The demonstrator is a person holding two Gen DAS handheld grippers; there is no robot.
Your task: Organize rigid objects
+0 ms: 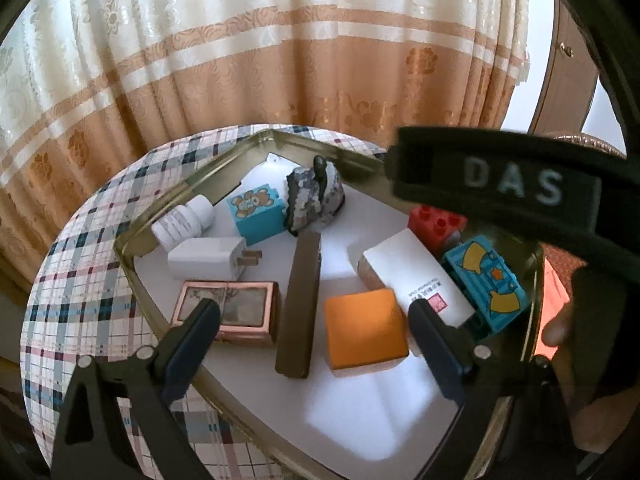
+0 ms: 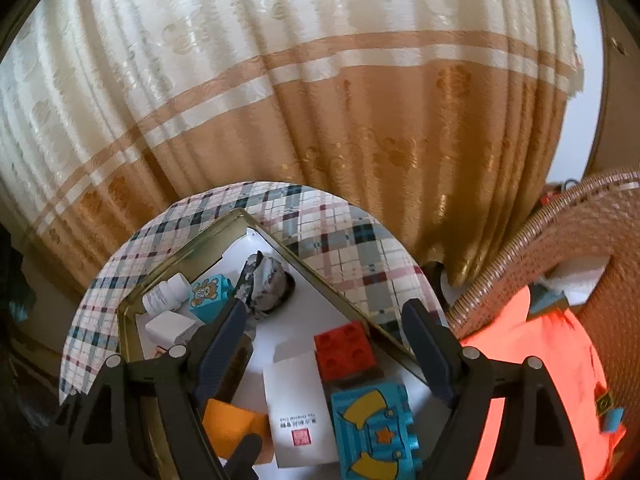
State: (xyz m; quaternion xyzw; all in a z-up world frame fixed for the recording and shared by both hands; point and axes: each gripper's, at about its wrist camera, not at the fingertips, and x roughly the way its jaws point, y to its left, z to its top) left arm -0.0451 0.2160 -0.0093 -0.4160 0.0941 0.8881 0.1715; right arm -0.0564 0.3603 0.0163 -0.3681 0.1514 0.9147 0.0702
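A gold-rimmed tray (image 1: 132, 264) with a white floor holds several rigid objects: an orange block (image 1: 364, 328), a brown bar (image 1: 300, 308), a copper-framed box (image 1: 228, 312), a white charger (image 1: 208, 258), a pill bottle (image 1: 184, 222), a teddy brick (image 1: 256, 214), a white box (image 1: 420, 280), a red brick (image 1: 436, 224) and a blue moon brick (image 1: 486, 284). My left gripper (image 1: 316, 320) is open and empty above the tray. My right gripper (image 2: 324, 344) is open and empty over the red brick (image 2: 346, 348) and blue moon brick (image 2: 376, 428).
The tray sits on a round table with a plaid cloth (image 1: 80, 280). A curtain (image 1: 280, 60) hangs behind. A wicker basket (image 2: 560, 232) with orange cloth (image 2: 540, 380) stands to the right. A sequinned grey object (image 1: 316, 196) lies at the tray's back.
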